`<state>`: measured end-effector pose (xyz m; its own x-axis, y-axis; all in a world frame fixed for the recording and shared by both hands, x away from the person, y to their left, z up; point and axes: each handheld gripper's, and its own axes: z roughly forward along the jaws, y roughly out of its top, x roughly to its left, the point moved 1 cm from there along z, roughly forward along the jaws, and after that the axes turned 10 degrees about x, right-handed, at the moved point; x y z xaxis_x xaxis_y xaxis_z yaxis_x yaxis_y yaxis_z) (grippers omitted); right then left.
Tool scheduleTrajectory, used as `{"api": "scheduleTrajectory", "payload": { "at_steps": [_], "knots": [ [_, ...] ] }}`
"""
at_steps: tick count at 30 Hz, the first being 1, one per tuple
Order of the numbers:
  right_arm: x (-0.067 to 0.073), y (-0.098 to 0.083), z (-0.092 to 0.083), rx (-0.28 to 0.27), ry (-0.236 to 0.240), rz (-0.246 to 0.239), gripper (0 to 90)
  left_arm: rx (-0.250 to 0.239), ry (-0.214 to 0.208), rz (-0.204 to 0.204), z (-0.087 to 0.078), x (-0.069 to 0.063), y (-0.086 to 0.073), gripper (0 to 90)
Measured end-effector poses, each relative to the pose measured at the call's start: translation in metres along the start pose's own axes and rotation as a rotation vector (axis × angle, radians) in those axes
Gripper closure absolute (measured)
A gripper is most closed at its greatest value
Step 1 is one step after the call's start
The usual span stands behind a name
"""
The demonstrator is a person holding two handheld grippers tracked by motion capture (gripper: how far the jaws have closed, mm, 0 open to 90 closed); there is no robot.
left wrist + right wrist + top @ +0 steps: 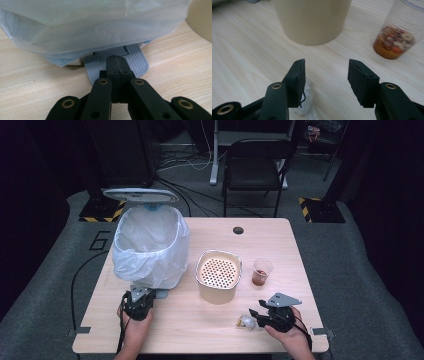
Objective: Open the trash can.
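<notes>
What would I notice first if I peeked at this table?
Probably the big pedal bin at the table's left, lined with a puffy white bag, lid up. The left gripper, jaws shut, presses on the bin's grey pedal. In the middle stands a cream pot with a holey insert, with a clear cup of reddish leftovers to its right, and the right gripper hangs with jaws apart near a small crumpled wrapper.

Grey pedal (115, 63) of bag-lined bin (150, 245), flat on table, small crumpled wrapper (246, 322) near front edge

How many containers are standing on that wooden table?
3: a pedal bin lined with a white plastic bag at left, a beige perforated-insert pot in the middle, a clear plastic cup of reddish food at right.
</notes>
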<state>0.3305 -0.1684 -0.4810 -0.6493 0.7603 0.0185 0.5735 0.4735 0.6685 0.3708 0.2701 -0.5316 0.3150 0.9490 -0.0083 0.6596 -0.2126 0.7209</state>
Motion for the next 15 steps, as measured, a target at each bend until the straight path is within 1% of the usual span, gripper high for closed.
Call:
{"api": "scheduleTrajectory", "payload": {
  "at_steps": [1,2,3,4,5,6,7,12,13,14,15],
  "knots": [
    [0.003,0.0,-0.001,-0.004,-0.004,0.001,49.0,-0.001,0.001,0.0,0.0,0.0,0.0,90.0],
    [0.003,-0.001,-0.002,-0.002,-0.002,-0.025,49.2,0.006,0.002,0.001,0.0,-0.001,0.0,90.0],
    [0.005,-0.002,-0.002,-0.005,-0.012,-0.027,49.4,0.003,0.005,-0.002,0.0,-0.002,0.0,90.0],
    [0.007,-0.003,-0.001,-0.005,-0.008,-0.035,49.7,0.012,0.015,0.009,0.0,0.0,0.001,90.0],
    [0.007,-0.003,-0.001,-0.005,-0.008,-0.035,49.7,0.012,0.015,0.009,0.0,0.0,0.001,90.0],
    [0.008,-0.004,0.001,-0.009,0.002,-0.045,50.3,-0.002,0.003,-0.021,0.001,-0.001,0.001,90.0],
    [0.009,-0.004,0.002,-0.005,0.006,-0.043,50.7,0.003,0.006,-0.015,0.001,0.0,0.001,90.0],
    [0.012,-0.006,0.008,0.009,0.047,-0.045,51.6,0.004,0.009,-0.011,0.001,0.0,0.001,90.0],
    [0.012,-0.006,0.008,0.009,0.047,-0.045,51.6,0.007,0.012,-0.006,0.001,0.0,0.001,90.0],
    [0.012,-0.007,0.011,0.019,0.066,-0.049,51.5,0.0,0.012,-0.011,0.001,-0.002,0.001,90.0],
    [0.012,-0.007,0.011,0.019,0.066,-0.049,51.5,0.0,0.012,-0.011,0.001,-0.002,0.001,90.0]
  ]
}}
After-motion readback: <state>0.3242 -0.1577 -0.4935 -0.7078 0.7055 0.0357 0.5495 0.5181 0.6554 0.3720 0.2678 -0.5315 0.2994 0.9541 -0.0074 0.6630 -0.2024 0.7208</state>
